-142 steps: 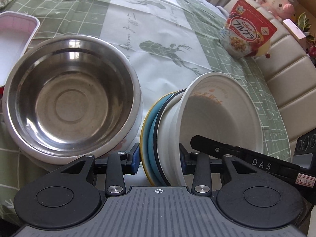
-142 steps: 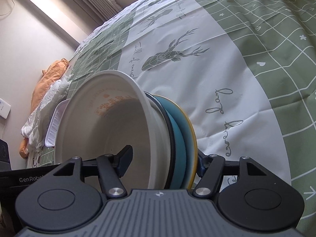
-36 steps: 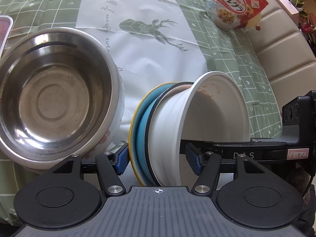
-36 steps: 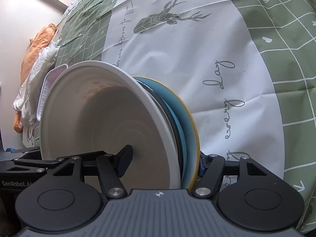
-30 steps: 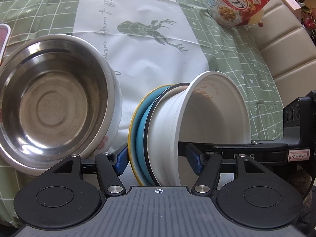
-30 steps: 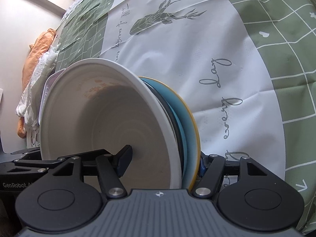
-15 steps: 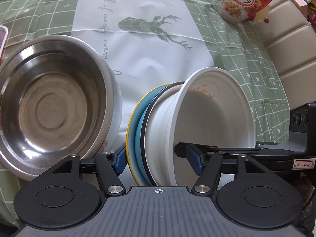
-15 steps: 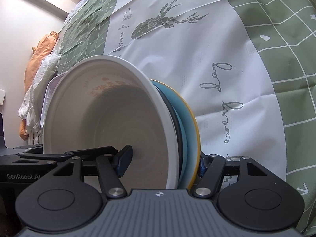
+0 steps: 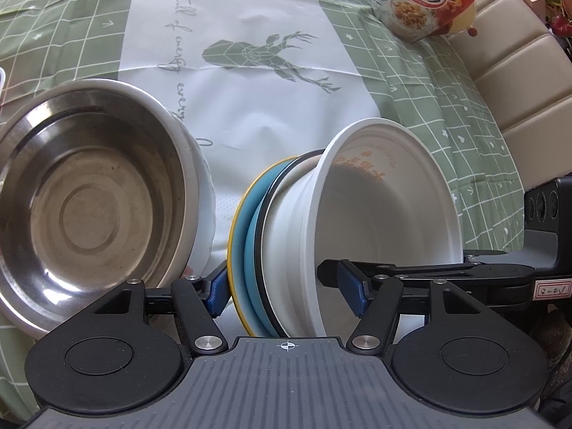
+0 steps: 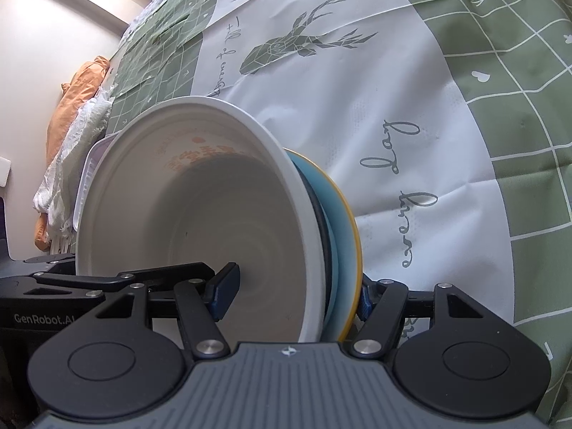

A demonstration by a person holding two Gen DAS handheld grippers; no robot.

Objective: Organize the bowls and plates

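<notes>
Between both clamped tools (image 9: 287, 291) (image 10: 293, 291), tilted white bowl (image 9: 375, 221) atop half-hidden plates (image 9: 246, 236).

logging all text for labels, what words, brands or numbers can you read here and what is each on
"Calbee" and "フルグラ": on the cereal bag.
"GenRobot.AI": on the left gripper body, seen in the right wrist view.
"every day": script on the tablecloth; its other script lines are not clearly readable.
Orange print inside the white bowl: too blurred to read.
Handwritten sticker on the right gripper: unclear.
</notes>
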